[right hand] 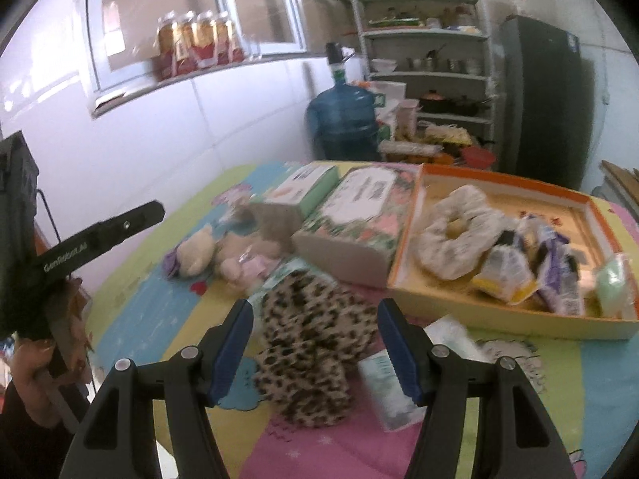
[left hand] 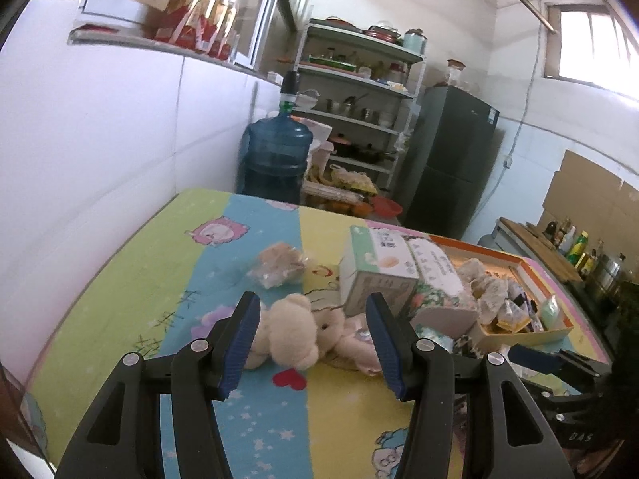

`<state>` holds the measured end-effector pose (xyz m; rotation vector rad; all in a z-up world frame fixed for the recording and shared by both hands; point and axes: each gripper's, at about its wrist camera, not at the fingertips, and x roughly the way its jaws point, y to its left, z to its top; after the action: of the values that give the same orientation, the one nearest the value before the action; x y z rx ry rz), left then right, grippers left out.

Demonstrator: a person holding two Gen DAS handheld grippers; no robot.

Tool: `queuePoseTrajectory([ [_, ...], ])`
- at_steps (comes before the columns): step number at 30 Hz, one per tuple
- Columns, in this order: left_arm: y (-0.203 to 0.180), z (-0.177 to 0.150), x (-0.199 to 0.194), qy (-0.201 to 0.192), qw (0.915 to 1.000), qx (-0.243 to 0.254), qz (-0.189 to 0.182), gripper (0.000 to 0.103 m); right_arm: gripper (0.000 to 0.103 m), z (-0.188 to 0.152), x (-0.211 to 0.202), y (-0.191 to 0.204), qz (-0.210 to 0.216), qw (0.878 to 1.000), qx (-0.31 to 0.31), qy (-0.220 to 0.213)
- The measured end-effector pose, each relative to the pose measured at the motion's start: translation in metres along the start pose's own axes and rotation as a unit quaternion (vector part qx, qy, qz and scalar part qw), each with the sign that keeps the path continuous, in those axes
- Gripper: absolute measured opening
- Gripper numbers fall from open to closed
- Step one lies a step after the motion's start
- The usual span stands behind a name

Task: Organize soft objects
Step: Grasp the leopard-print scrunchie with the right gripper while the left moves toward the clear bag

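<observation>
A cream plush teddy bear (left hand: 293, 329) lies on the surface (left hand: 131, 279), which wears a striped cartoon-print cloth, in a white-tiled kitchen. One leopard-print fuzzy item (right hand: 311, 343) lies nearer the orange cardboard tray (right hand: 519, 185), beside two tissue boxes (right hand: 355, 215). The left gripper (left hand: 311, 343) has its jaws spread around the bear; contact is unclear. The right gripper (right hand: 315, 353) is spread too, holding nothing.

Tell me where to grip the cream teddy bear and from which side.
Grip the cream teddy bear across its round head, coming from the near side, angled down. It lies on its side on the tablecloth, its head already between the left gripper fingers; the plush should squash into a firm hold.
</observation>
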<state>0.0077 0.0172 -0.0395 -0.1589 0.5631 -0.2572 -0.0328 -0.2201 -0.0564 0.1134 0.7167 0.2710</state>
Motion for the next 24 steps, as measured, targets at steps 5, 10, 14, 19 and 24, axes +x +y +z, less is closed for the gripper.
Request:
queuePoseTrajectory([
  [5, 0.014, -0.007, 0.000, 0.000, 0.9999, -0.010, -0.001, 0.057, 0.064, -0.004, 0.013, 0.005, 0.004, 1.000, 0.001, 0.016],
  [10, 0.025, -0.013, 0.002, 0.000, 0.9999, -0.016, 0.002, 0.057, 0.064, -0.007, 0.020, -0.001, 0.000, 1.000, 0.009, 0.028],
  [14, 0.031, -0.015, 0.007, 0.007, 0.9998, -0.018, -0.002, 0.057, 0.064, -0.009, 0.026, -0.005, -0.002, 0.999, 0.016, 0.036],
  [19, 0.032, -0.016, 0.011, 0.010, 0.9998, -0.009, -0.011, 0.057, 0.064, -0.010, 0.035, -0.009, -0.001, 0.999, 0.023, 0.045],
  [24, 0.032, -0.018, 0.015, 0.016, 0.9998, -0.005, -0.012, 0.057, 0.064, -0.011, 0.039, -0.013, 0.008, 0.998, 0.030, 0.050],
])
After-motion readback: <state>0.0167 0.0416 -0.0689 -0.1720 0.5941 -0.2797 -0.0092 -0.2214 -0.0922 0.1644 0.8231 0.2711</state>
